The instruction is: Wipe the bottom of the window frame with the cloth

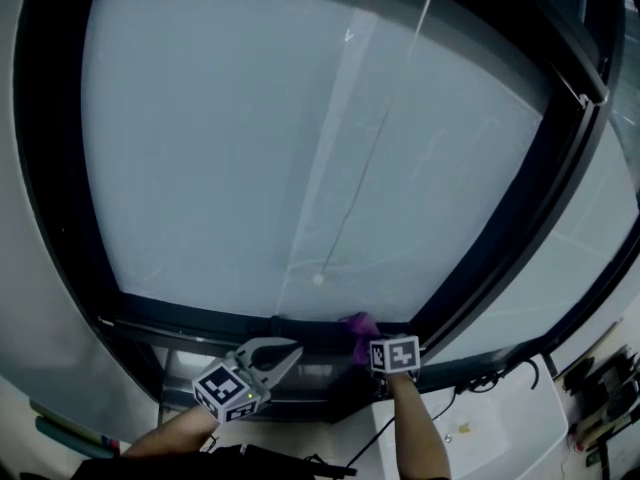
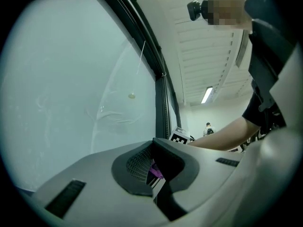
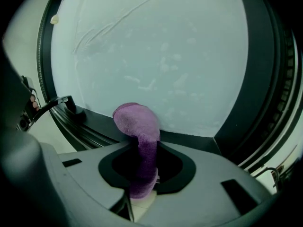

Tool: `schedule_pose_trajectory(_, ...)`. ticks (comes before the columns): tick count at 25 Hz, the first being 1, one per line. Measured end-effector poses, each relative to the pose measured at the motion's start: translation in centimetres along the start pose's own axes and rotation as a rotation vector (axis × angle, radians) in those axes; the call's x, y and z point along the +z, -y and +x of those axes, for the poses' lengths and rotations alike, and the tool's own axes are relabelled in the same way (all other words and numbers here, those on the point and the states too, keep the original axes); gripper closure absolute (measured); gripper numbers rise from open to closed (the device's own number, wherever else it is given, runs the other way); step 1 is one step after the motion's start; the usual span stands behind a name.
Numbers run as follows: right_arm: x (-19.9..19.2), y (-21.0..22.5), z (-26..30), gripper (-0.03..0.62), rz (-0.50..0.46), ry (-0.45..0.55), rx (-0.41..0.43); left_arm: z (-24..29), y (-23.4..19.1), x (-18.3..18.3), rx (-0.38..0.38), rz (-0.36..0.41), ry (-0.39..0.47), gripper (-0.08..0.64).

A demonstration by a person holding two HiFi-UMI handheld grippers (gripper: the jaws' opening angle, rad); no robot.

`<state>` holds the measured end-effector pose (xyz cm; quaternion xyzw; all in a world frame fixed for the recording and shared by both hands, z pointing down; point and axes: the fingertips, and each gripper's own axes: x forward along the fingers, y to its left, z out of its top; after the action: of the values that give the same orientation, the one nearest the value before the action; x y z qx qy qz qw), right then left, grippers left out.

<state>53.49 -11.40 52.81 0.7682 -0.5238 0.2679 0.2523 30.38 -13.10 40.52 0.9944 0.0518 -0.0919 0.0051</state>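
Cloth: the purple cloth [image 3: 137,126] is standing out of the right gripper [image 3: 142,171] as a soft rounded wad. It is lying against the bottom rail of the window frame [image 3: 189,138], near the rail's right corner. I cannot confirm whether it is really touching.
Handling: it is looking light, soft and limp, so it will probably fold and not push back. The hold low on the cloth is leaving a free wad for rubbing, which seems the good place.
Right gripper: its jaws are pinching the lower part of the cloth between them.
Left gripper: the left gripper [image 1: 285,349] is hovering just below the rail, left of the cloth. Its jaws are standing almost together with nothing between them.
Edges: the right upright of the frame [image 1: 500,248] is rising close beside the cloth, so little room is remaining on that side. The glass [image 1: 300,118] is beginning directly above the rail.
Open room: most of the rail is running free toward the left corner [image 1: 115,313], but the left gripper is waiting near that path.
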Motion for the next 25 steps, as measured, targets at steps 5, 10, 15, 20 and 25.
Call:
schedule_pose_trajectory(5,-0.5,2.0,-0.1,0.500,0.027,-0.007,-0.015,0.6,0.0,-0.4,0.031,0.018,-0.022,0.560)
schedule_pose_trajectory(10,-1.1,4.3,-0.3,0.500,0.022,-0.014,-0.061,0.5,0.1,-0.4,0.031,0.015,-0.027,0.560)
schedule_pose_trajectory(15,-1.5,6.7,-0.5,0.500,0.060,-0.015,-0.101,1.1,0.2,-1.1,0.014,0.109,-0.063,0.560)
schedule_pose_trajectory(20,-2.1,9.0,-0.7,0.500,0.079,-0.016,-0.157,1.4,0.5,-1.0,-0.010,0.106,-0.105,0.560)
schedule_pose_trajectory(25,-2.4,10.5,-0.7,0.500,0.159,0.010,-0.195,1.6,0.0,-1.1,-0.047,0.058,-0.130,0.560)
